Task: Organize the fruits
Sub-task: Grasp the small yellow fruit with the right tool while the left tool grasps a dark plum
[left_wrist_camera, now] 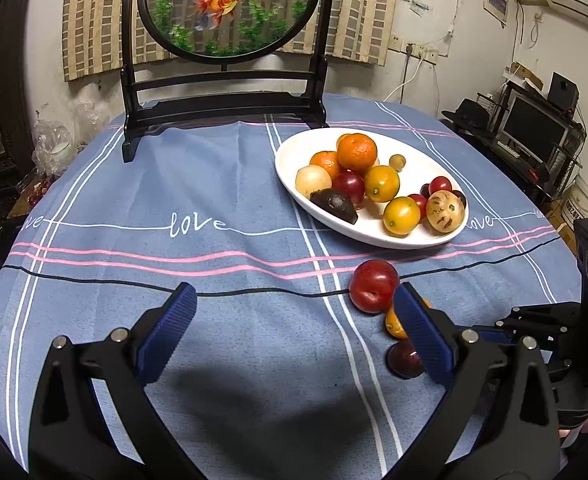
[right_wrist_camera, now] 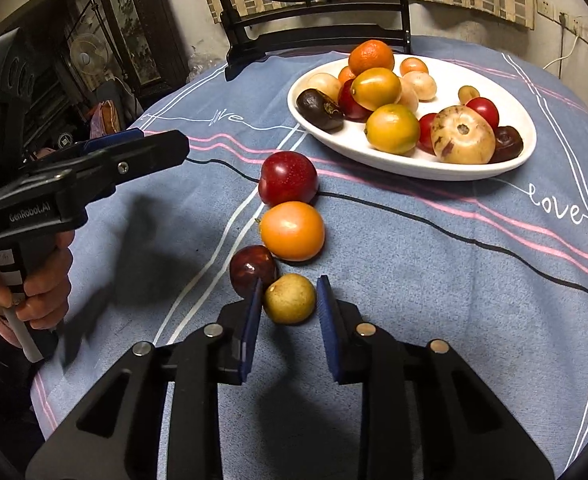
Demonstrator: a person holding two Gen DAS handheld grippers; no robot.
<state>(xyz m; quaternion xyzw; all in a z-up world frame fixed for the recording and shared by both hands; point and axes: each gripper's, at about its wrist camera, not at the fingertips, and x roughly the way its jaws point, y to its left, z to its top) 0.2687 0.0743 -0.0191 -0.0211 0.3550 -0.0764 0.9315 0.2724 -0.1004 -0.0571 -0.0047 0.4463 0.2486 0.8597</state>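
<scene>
While pinched between pads of right gripper: yellow-green fruit, apparently resting on tablecloth, near end of row. Just past left fingertip: dark plum. Farther along: orange fruit, then red plum. Four in row, axis running away from fingers. Beyond, right of fingertips: one white plate, roughly fifteen fruits, some hidden. Left gripper: spread wide, empty, beside row.
</scene>
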